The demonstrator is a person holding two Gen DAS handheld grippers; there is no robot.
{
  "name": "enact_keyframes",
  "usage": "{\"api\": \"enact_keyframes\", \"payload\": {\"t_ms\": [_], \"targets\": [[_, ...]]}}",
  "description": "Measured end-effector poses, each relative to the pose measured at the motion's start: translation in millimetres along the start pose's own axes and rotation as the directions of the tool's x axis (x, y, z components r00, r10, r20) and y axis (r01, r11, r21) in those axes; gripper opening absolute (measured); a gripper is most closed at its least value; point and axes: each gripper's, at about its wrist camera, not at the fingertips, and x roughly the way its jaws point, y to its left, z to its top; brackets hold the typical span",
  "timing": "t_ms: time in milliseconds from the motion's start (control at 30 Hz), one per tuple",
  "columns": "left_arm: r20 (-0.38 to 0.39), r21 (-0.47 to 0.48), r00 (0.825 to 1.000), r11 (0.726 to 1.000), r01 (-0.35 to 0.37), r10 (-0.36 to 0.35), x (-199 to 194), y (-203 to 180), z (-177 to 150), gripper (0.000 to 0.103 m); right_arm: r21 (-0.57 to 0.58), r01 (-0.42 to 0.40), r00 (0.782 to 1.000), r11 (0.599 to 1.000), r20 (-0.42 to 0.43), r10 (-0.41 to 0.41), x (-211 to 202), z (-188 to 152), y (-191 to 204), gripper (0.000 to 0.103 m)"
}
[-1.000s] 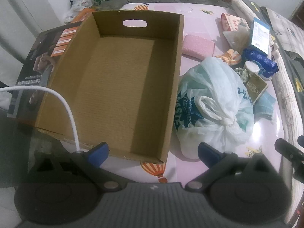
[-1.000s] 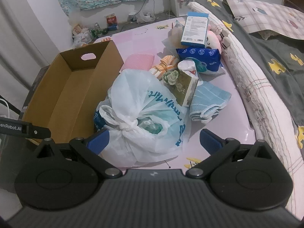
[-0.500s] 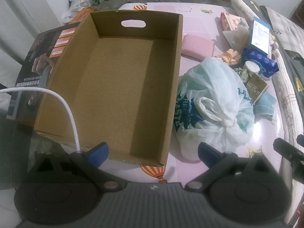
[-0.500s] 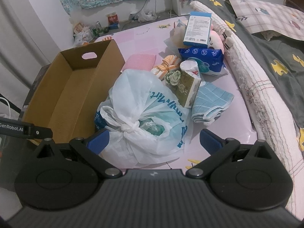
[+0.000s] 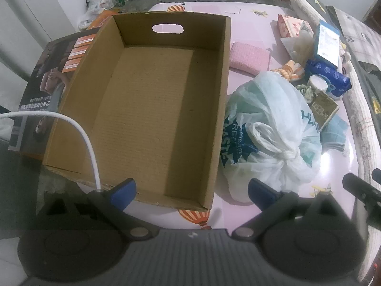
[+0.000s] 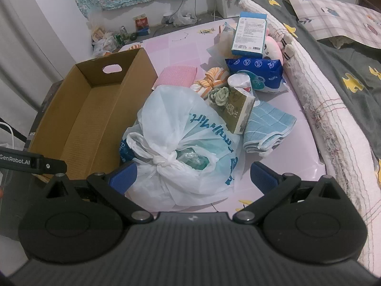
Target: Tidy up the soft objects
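An empty cardboard box [image 5: 152,100] with a handle hole stands on the pink table [image 5: 252,16]; it also shows in the right wrist view [image 6: 95,109]. A tied white plastic bag [image 6: 181,143] lies right of the box, also in the left wrist view [image 5: 269,128]. Behind it lie a pink cloth [image 6: 177,77], a folded blue towel [image 6: 269,128], a striped fabric piece [image 6: 210,82] and a blue soft pack [image 6: 257,71]. My left gripper [image 5: 191,191] is open above the box's near edge. My right gripper [image 6: 193,175] is open, just short of the bag.
A blue-white carton [image 6: 250,34] rests on a plush toy [image 6: 273,47]. An olive tissue pack [image 6: 239,108] leans by the towel. A rolled blanket [image 6: 333,109] runs along the table's right edge. A white cable [image 5: 81,138] crosses the box's near left corner.
Both grippers have shifted only slightly; the right one moved a little forward toward the bag. Nothing on the table has moved.
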Motion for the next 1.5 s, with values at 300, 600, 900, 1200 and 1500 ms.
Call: {"api": "enact_keyframes", "payload": {"t_ms": [300,600,900,1200,1500], "targets": [[-0.005,0.004,1.0,1.0,0.002,-0.002,4,2,2,0.101,0.003,0.003,1.0,1.0,-0.002,-0.003,3,0,1,0.102],[0.053,0.063,0.998,0.997,0.042,-0.045,1,-5,10,0.101,0.053,0.002,1.0,0.999,0.013,-0.003,3,0,-6,0.102],[0.16,0.211,0.978,0.973,0.097,-0.132,7,-51,31,0.101,0.303,-0.076,0.991,0.95,0.129,0.039,-4,-10,-88,0.102],[0.131,0.293,0.972,0.945,0.148,-0.193,39,-135,70,0.086,0.55,-0.209,0.977,0.809,0.144,0.155,45,15,-202,0.102],[0.22,0.274,0.952,0.95,0.151,-0.215,52,-201,143,0.079,0.534,-0.323,0.946,0.782,0.162,0.28,98,95,-248,0.101]]}}
